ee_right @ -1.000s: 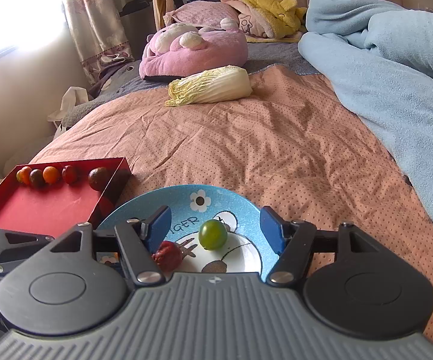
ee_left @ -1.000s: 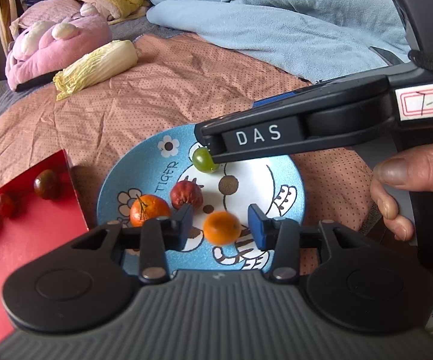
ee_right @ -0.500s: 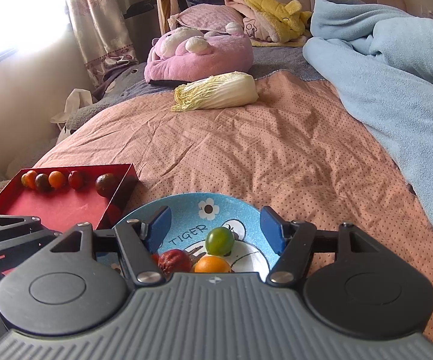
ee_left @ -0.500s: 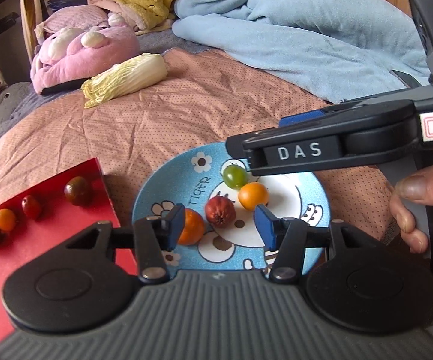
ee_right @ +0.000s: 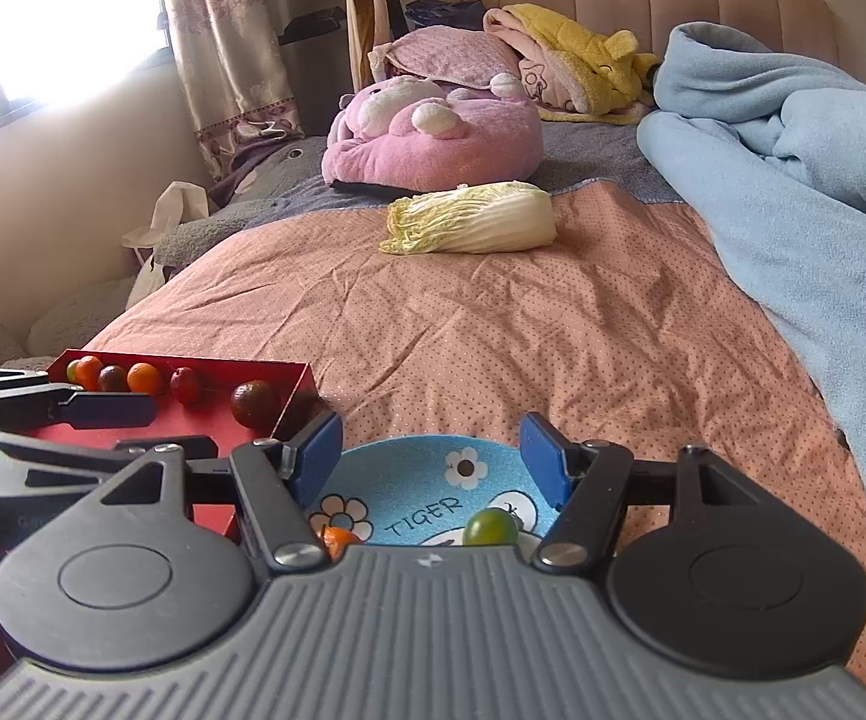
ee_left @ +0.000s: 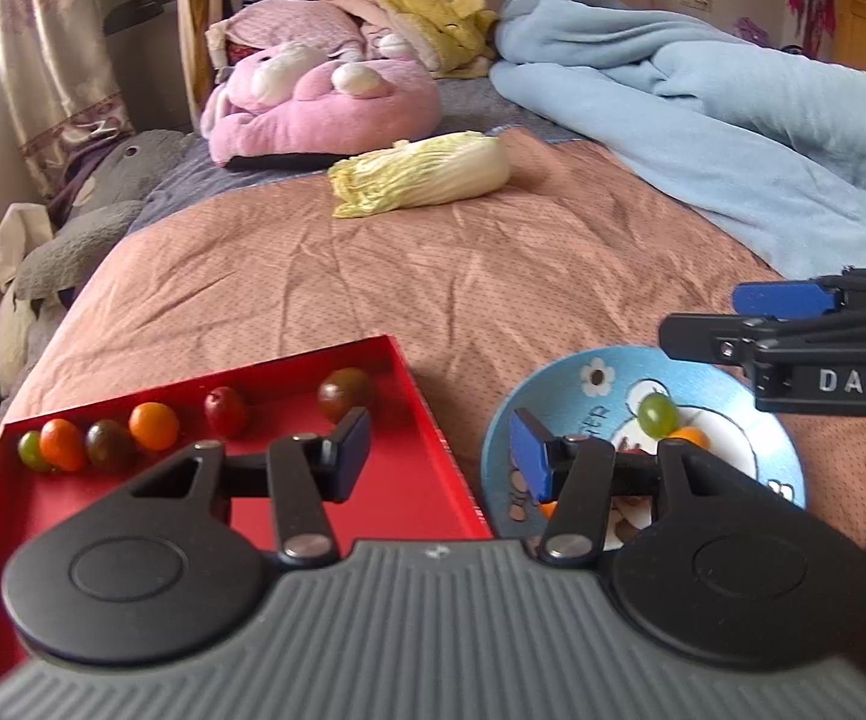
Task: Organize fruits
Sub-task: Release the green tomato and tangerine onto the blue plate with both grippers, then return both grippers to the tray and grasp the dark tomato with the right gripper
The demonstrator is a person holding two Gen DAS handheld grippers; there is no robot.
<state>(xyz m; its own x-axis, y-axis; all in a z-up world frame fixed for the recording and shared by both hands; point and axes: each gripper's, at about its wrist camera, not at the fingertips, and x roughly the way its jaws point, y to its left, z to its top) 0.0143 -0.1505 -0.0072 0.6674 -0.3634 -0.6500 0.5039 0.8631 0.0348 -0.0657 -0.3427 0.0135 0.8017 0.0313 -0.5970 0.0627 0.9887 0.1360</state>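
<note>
A bed fills both views, its pink dotted sheet [ee_left: 493,276] creased and bare in the middle. A blue blanket [ee_left: 733,120] is heaped along the right side. At the head lies a pink plush [ee_left: 324,108] with a yellow plush [ee_left: 426,18] behind it, and a cabbage [ee_left: 426,174] lies on its side just in front of the pink one.

Near the cameras, a red tray [ee_left: 408,480] sits on the sheet at the left, with a blue plate [ee_left: 565,384] just beside it on the right, apart from the tray's edge.

The left gripper [ee_left: 439,450] hangs over the tray's right edge, one finger above the tray and the other above the plate; its fingers are apart with nothing between them. The right gripper [ee_right: 433,462] hangs over the plate, fingers also spread and empty; in the left view it shows side-on at the right edge.

Six small fruits stand in a row along the tray's far wall: green, orange, dark, orange, red, and a larger dark tomato [ee_left: 342,393] set a little apart at the right end. On the plate lie a green tomato [ee_right: 490,527] and two orange fruits [ee_right: 336,540], partly hidden behind the grippers.
</note>
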